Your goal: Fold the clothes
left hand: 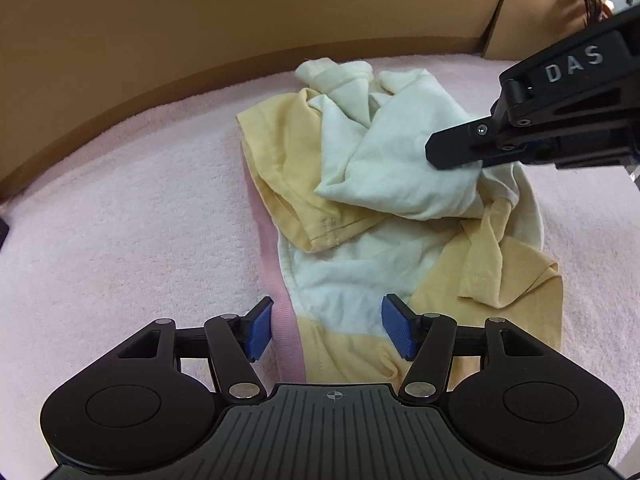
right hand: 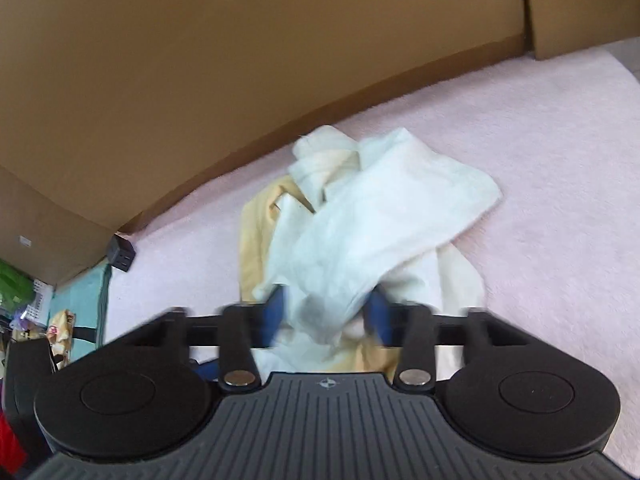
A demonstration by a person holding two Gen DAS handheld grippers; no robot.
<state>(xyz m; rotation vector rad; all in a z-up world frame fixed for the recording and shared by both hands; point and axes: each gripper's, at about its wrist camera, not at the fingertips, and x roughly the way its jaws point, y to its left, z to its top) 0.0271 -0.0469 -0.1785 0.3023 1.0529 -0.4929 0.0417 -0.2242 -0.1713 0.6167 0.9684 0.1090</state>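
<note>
A crumpled garment of yellow and white panels with a pink band lies on the pink towel surface. My left gripper is open at the garment's near edge. Its blue pads straddle the pink band and a white panel without pinching them. My right gripper comes in from the upper right, above the heap. In the right wrist view, which is blurred, the right gripper is shut on a raised white fold of the garment, and cloth fills the gap between its pads.
A brown cardboard wall curves along the far edge of the towel. A small black block sits at the towel's left corner beside a teal cloth and mixed clutter. Bare towel lies left and right of the garment.
</note>
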